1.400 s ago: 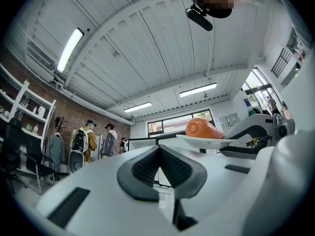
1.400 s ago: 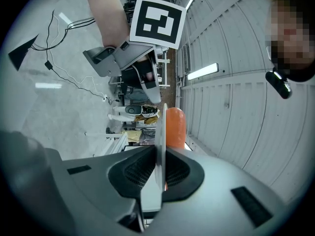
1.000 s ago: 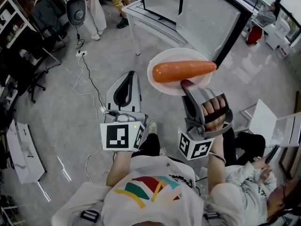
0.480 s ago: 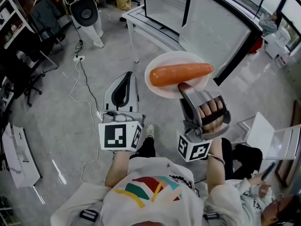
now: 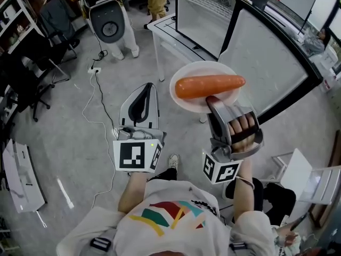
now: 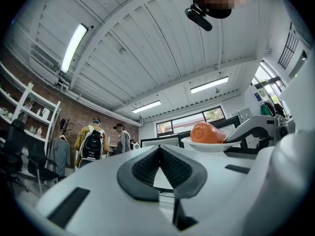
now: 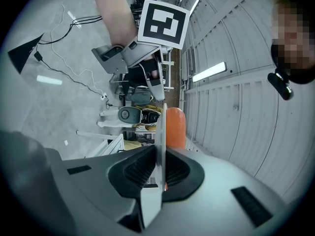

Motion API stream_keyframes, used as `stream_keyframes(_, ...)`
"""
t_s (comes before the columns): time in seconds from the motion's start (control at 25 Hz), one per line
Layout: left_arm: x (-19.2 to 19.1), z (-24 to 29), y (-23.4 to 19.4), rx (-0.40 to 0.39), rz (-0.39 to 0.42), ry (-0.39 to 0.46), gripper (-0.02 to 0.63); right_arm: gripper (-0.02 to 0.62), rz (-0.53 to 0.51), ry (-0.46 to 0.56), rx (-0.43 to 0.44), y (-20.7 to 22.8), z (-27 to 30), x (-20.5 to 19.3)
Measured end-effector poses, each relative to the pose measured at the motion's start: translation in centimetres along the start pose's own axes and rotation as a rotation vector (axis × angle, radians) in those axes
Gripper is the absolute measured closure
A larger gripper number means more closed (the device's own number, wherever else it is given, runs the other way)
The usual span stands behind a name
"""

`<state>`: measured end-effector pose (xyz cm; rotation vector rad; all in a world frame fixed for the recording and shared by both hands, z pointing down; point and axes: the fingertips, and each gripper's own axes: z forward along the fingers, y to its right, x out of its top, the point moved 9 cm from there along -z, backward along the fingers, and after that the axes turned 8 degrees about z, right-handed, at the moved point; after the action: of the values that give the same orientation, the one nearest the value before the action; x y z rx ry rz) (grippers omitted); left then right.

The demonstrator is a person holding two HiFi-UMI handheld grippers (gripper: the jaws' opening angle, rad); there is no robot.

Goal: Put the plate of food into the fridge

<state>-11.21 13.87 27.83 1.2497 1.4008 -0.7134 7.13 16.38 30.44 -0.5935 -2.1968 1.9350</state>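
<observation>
A white plate [image 5: 198,101] carrying one large orange carrot [image 5: 209,86] is held level in front of me. My right gripper [image 5: 213,100] is shut on the plate's near rim; in the right gripper view the plate [image 7: 160,127] shows edge-on between the pads, with the carrot [image 7: 175,126] beyond. My left gripper [image 5: 144,92] hangs to the plate's left with its jaws shut and nothing in them; its pads [image 6: 147,167] meet. The fridge [image 5: 205,12] stands ahead with its glass door [image 5: 266,63] swung open to the right.
A white table [image 5: 162,25] stands at the fridge's left corner. A white round-faced machine [image 5: 109,24] stands at the back left, with cables [image 5: 100,97] across the floor. Chairs [image 5: 32,71] line the left. A seated person's legs [image 5: 274,196] are at the lower right.
The fridge and its open door have come nearer and shifted in the head view as I walked forward. Both grippers and the plate keep their places relative to me.
</observation>
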Motion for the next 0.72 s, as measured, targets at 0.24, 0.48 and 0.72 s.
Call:
stream_keyframes(0.24,-0.8,5.5,-2.6,-0.017,0.002,0.030,0.600,0.565,-0.001,-0.013,-0.004,-0.1,5.3,-1.0)
stream_keyframes(0.48,-2.4,10.9,-4.3,-0.057,-0.013,0.045,0.600,0.565,-0.010,-0.045,-0.009,-0.3,10.4,-3.0)
stream_keyframes(0.72,-4.2,13.0,-6.2,-0.053,-0.021,0.038,0.600,0.565,-0.013,-0.057,0.008,-1.4,13.3,-3.3)
